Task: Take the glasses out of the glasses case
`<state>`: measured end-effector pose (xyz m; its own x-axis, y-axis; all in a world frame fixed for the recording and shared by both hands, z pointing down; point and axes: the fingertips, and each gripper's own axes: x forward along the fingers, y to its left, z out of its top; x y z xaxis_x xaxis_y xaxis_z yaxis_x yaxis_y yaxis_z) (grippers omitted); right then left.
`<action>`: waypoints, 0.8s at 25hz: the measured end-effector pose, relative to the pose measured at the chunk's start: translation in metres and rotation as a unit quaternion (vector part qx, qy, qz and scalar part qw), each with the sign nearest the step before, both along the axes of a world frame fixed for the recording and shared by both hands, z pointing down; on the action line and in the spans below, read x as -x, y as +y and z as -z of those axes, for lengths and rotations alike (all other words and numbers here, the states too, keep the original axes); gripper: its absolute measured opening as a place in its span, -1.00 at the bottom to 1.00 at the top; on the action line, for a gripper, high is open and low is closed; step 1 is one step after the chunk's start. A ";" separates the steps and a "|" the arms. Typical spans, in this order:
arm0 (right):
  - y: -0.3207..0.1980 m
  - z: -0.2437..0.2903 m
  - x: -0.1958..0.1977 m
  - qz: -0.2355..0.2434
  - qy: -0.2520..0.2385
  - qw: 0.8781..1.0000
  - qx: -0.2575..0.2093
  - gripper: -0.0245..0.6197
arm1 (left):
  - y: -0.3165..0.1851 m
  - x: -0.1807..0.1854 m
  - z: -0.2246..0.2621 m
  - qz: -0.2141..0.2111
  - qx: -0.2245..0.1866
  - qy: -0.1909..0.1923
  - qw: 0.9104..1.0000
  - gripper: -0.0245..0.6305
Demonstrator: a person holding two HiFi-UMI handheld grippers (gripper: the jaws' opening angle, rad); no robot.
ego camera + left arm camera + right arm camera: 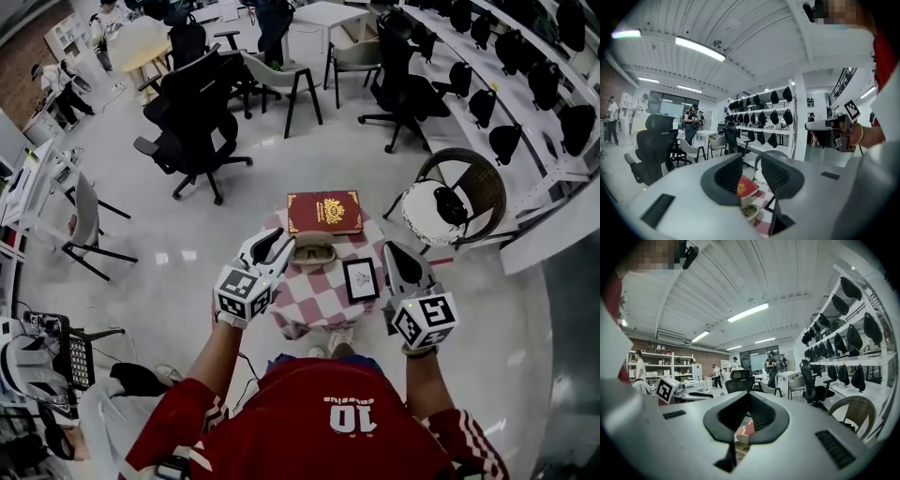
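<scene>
Two chairs stand on the grey floor past the desk: a black office chair with wheels (192, 122) and a round brown wicker chair with a white cushion (469, 192). Next in size is the small round desk with a red and white checked cloth (314, 305), right in front of the person in the red shirt. A dark red book with gold patterns (324, 212) lies flat at the far side of the desk. The left gripper (278, 237), white and grey with a marker cube, is held up over the left part of the desk. Its two dark jaws stand apart and hold nothing. The right gripper (395, 251) is held up over the right edge of the desk, with its jaws pressed together and empty. A small black picture frame with a white picture (361, 279) lies on the cloth near the right gripper. The tan oval glasses case (314, 253) sits on the desk just in front of the book, between the two grippers and lower than both. I cannot tell if the glasses are inside it.
</scene>
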<state>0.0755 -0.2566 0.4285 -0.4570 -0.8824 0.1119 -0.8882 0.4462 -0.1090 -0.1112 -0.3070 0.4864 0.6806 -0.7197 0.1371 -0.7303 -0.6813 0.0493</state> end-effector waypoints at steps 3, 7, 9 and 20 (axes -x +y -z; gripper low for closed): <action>-0.003 -0.007 0.001 0.000 0.000 1.000 0.008 -0.87 | -0.013 0.000 -0.027 -0.007 0.016 -0.018 1.000 -0.58; -0.007 -0.014 -0.003 -0.005 0.001 1.000 0.019 -0.87 | -0.025 -0.009 -0.068 -0.033 0.024 -0.077 0.996 -0.58; -0.011 -0.017 -0.005 -0.007 0.003 1.000 0.023 -0.87 | -0.031 -0.014 -0.089 -0.047 0.032 -0.111 0.992 -0.58; -0.027 -0.043 -0.011 -0.009 0.007 0.999 0.047 -0.87 | -0.052 -0.032 -0.201 -0.089 0.103 -0.191 0.972 -0.58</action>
<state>0.0868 -0.2837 0.4717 -0.4397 -0.8752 0.2017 -0.8975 0.4193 -0.1370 -0.0787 -0.3589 0.6870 0.6629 -0.5247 0.5340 -0.5930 -0.8034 -0.0532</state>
